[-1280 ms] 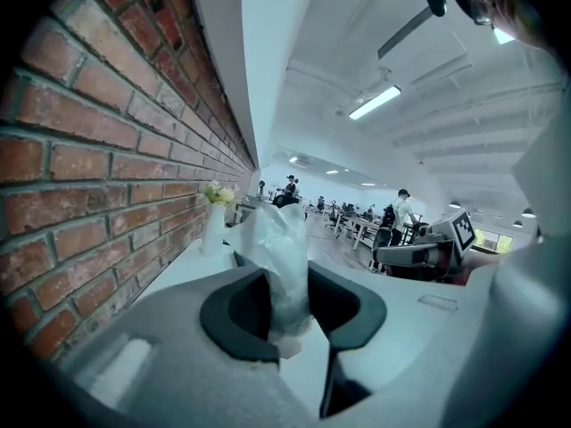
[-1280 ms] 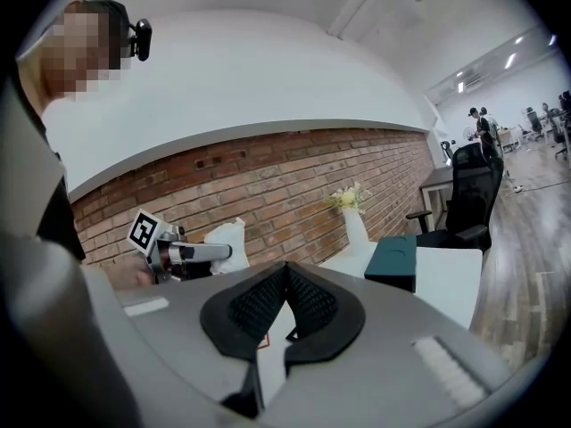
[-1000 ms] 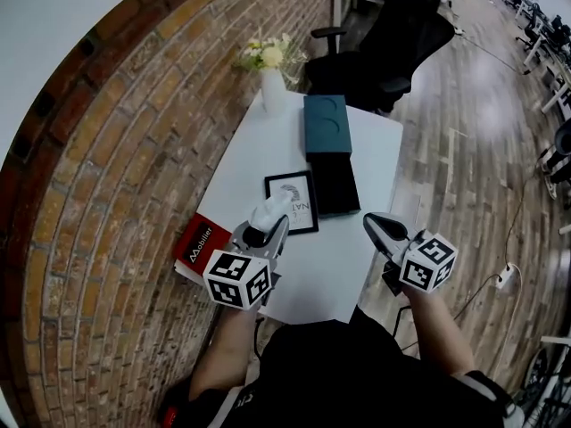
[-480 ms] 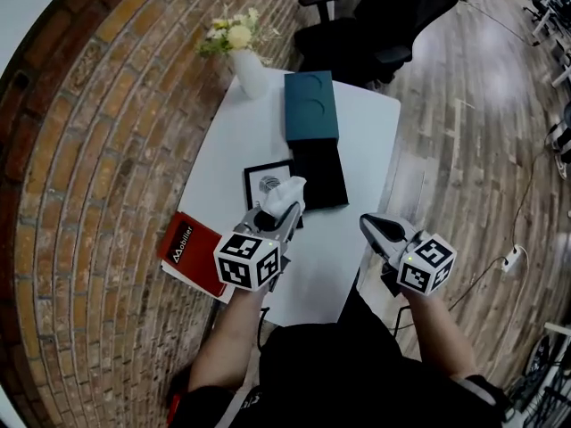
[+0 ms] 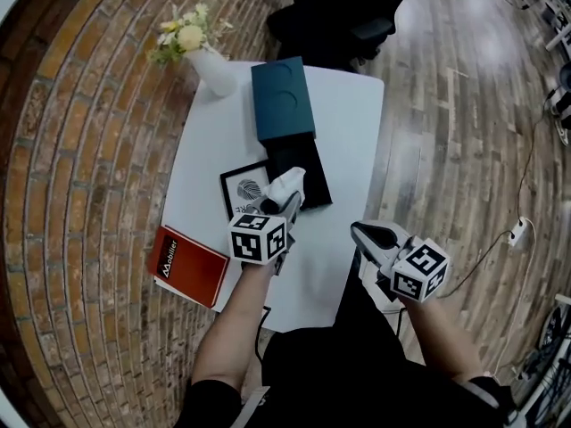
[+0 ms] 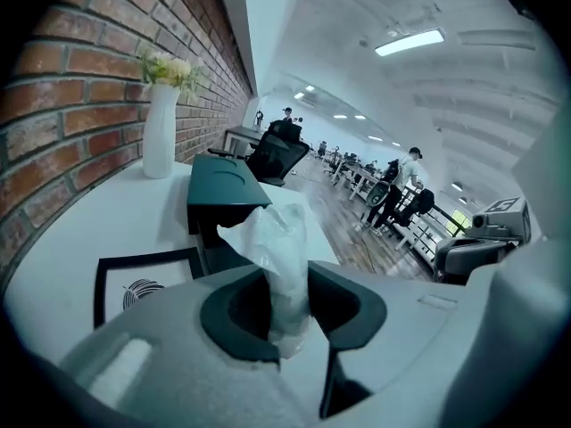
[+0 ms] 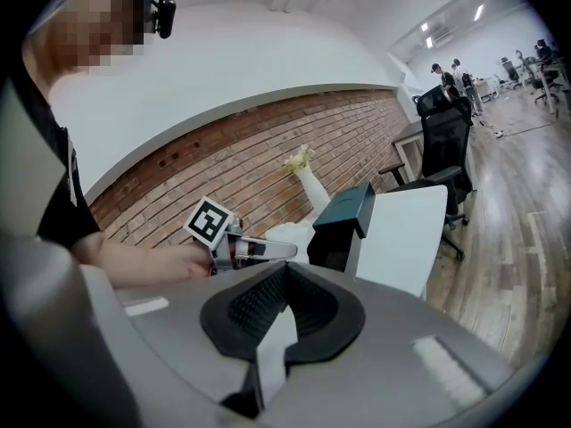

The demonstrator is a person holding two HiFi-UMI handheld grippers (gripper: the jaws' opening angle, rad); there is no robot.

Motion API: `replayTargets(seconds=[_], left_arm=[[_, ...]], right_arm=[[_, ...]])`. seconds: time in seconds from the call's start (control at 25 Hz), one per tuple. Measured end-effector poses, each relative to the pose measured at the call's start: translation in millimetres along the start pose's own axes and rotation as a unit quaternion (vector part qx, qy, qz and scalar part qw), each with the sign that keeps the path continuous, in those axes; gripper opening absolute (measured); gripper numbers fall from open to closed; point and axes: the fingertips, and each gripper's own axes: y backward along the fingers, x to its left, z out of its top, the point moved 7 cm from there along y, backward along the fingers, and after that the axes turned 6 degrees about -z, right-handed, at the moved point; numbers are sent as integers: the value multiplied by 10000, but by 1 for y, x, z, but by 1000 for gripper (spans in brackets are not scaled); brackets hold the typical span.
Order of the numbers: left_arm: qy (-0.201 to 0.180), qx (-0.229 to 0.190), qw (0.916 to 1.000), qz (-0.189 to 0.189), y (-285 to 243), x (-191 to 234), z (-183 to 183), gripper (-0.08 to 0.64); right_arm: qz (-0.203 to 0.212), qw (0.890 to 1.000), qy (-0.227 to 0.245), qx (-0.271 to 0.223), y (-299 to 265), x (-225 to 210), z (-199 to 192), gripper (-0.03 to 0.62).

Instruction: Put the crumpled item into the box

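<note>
Change: L gripper [image 5: 287, 205] w/ crumpled item [image 5: 288, 184] has moved off the framed pic [image 5: 243, 188] toward the box [image 5: 302, 172]; in head view the wad now overlaps the black tray's near-left edge
L jaws: partly apart, clamped on the white wad, which sticks out past the tips
R gripper [image 5: 359, 232]: same spot off the table's [image 5: 348, 132] right edge, jaws together, nothing btwn them
Box: black tray open, inside too dark to read; teal lid [image 5: 281, 105] at its far end, touching
Other: vase [image 5: 212, 68] w/ flowers at far-left corner, red book [image 5: 189, 264] at near-left edge
</note>
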Motion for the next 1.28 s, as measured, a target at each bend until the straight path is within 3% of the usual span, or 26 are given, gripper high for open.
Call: replayTargets(seconds=[0.24,0.48,0.64,0.72,1.04,1.28], left_arm=[[110,400,9991,-75,-33,6,-11,94],[-39,736,9973,-32,-52,7,-12,109],[-306,749,9966,157,-46,10,-8,209],[-408,741,9962,194,-38,10,-7,225],[-637,427,9964,350,21,12,1,225],[-1021,-353,9940,169,82,8,12,192]], right_arm=[[-84,9999,-97,93,6,-10,-7,0],[-87,9997,-194,138,6,-8,-12,0],[-41,9998,-174,100,5,3,-7,0],[-12,9999,-119,109,5,11,-6,0],[133,9997,180,109,2,62,-1,0],[119,9988,470,-51,-1,107,5,0]])
